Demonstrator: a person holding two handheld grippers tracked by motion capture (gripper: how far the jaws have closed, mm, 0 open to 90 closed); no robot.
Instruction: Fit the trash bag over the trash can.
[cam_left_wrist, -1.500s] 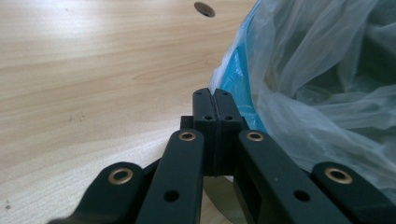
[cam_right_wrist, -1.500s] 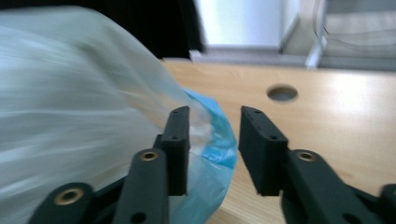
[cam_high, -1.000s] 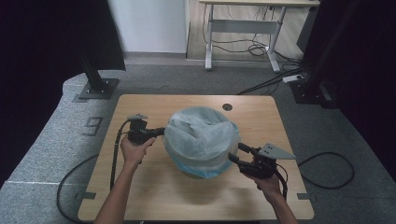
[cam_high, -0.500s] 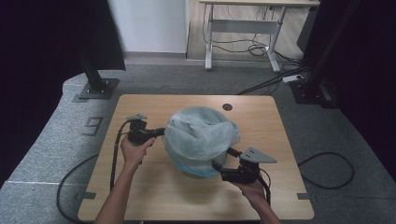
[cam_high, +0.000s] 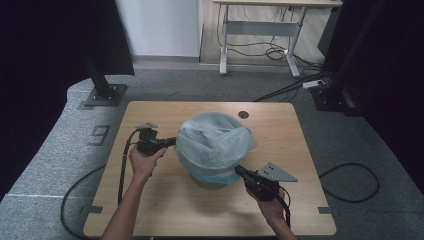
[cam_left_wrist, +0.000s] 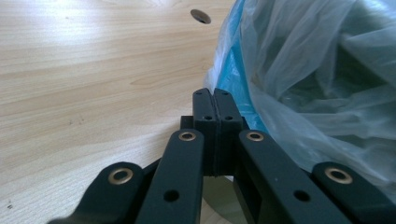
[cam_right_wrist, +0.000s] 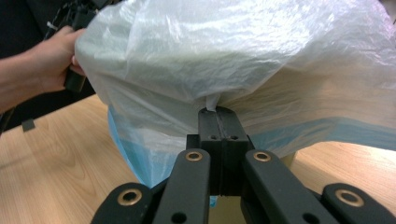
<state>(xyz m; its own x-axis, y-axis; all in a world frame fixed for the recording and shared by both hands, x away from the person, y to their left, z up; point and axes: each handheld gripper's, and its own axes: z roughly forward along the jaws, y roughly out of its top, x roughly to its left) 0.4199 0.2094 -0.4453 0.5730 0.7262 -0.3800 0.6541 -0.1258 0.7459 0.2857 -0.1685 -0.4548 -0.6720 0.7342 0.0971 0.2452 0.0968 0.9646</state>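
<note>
A pale translucent plastic bag (cam_high: 215, 140) with a blue hem is draped over a beige bin (cam_high: 206, 183) at the middle of the wooden table (cam_high: 165, 210). My left gripper (cam_high: 172, 142) lies level at the bag's left rim. In the left gripper view its jaws (cam_left_wrist: 215, 95) are pressed together where the blue film (cam_left_wrist: 299, 70) begins. My right gripper (cam_high: 239, 171) reaches in at the bag's lower right edge. Its jaws have just been closing, and a tuft of the bag (cam_right_wrist: 280, 56) now sticks out of its shut tips (cam_right_wrist: 218, 112).
A round cable hole (cam_high: 243, 114) sits in the table behind the bin. Cables trail from both grippers off the table's sides. Bare wood lies in front of the bin and to both sides. A desk frame and black stands rise beyond the table.
My right gripper has moved left, in to the bag's lower right edge, and its jaws have gone from open to shut on the film. The left gripper has stayed put.
</note>
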